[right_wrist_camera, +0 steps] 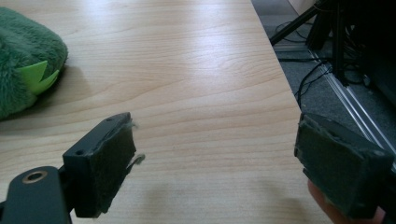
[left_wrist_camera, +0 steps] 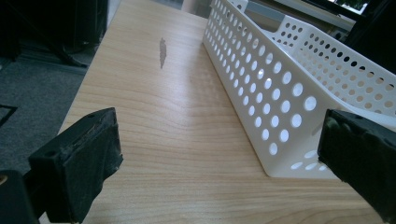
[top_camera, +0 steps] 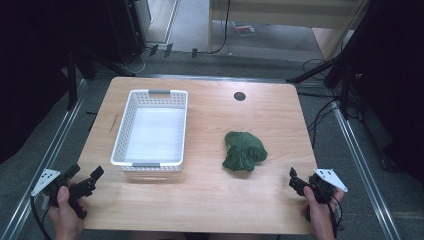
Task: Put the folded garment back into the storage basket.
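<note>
Wooden surface point(top_camera: 210, 190): white perforated basket point(top_camera: 131, 114) empty, green plush toy point(top_camera: 244, 151) untouched; left tool point(top_camera: 86, 179) and right tool point(top_camera: 296, 181) gaping, nothing started.

Bare table point(top_camera: 210, 195) between white basket point(top_camera: 150, 127) and green plush point(top_camera: 244, 151) — open passage.

A white perforated basket point(top_camera: 150, 127) and a green plush toy point(top_camera: 244, 151) on a light wood-grain table point(top_camera: 215, 200).

high cam overhead facing fwd, gripper cams low over table point(top_camera: 210, 200), shared w/ high
</note>
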`<state>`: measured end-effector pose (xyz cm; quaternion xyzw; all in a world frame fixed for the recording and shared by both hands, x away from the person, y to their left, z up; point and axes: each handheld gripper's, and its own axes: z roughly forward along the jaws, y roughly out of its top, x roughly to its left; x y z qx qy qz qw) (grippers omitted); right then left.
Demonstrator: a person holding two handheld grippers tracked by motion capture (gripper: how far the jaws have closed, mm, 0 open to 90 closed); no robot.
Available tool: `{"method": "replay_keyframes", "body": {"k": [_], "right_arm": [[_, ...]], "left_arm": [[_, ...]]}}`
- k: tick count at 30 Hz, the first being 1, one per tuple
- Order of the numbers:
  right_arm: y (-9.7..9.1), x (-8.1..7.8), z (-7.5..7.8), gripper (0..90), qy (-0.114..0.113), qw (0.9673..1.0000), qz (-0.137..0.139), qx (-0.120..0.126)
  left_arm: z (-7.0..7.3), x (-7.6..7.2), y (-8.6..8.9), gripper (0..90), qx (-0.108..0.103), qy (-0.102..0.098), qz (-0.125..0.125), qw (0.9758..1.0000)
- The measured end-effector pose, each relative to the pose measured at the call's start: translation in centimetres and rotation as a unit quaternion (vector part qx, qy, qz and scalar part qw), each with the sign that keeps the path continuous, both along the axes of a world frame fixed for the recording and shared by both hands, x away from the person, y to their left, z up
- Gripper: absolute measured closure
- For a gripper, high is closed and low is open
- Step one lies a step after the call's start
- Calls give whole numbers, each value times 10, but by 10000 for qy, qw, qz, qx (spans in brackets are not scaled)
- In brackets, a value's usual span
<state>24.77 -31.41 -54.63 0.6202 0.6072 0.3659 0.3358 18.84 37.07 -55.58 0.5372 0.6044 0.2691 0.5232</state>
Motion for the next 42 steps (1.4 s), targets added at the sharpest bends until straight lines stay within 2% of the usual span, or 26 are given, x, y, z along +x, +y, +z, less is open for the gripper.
{"method": "replay_keyframes", "body": {"k": [2,3,4,6,12,20,25,26,27,29,33,38,39,42], "right_arm": [[0,0,0,128,8,10000,-41,20],[0,0,0,130,3,10000,-47,10],[0,0,0,131,-7,10000,-47,14],[0,0,0,131,7,10000,-21,2],[1,0,0,130,6,10000,-6,-35],[1,0,0,134,-22,10000,-33,-90],[1,1,0,133,8,10000,-74,-42],[1,1,0,133,9,10000,-78,-35],[1,1,0,132,7,10000,-76,-48],[1,1,0,132,13,10000,-53,-69],[2,1,0,132,8,9999,7,-102],[2,1,0,131,-9,9999,14,-104],[2,1,0,131,-12,9999,21,-100],[3,1,0,129,-15,9999,25,-140]], "left_arm": [[0,0,0,0,12,9,35,10000],[1,0,-2,0,99,24,89,9999],[2,0,-7,0,376,61,138,9992],[3,2,-10,0,521,130,86,9985],[2,2,-8,0,389,150,190,9989],[7,3,-4,0,359,145,247,9989],[21,-1,-2,0,277,69,322,9991],[29,-4,-1,0,249,89,361,9990],[29,-4,-1,0,249,89,361,9990],[45,-8,-4,0,354,35,400,9986],[59,-10,-9,0,327,-21,323,9989],[69,-10,-14,0,371,-28,289,9989],[73,-9,-17,0,373,-17,216,9991],[75,-7,-19,0,338,-12,212,9992]]}}
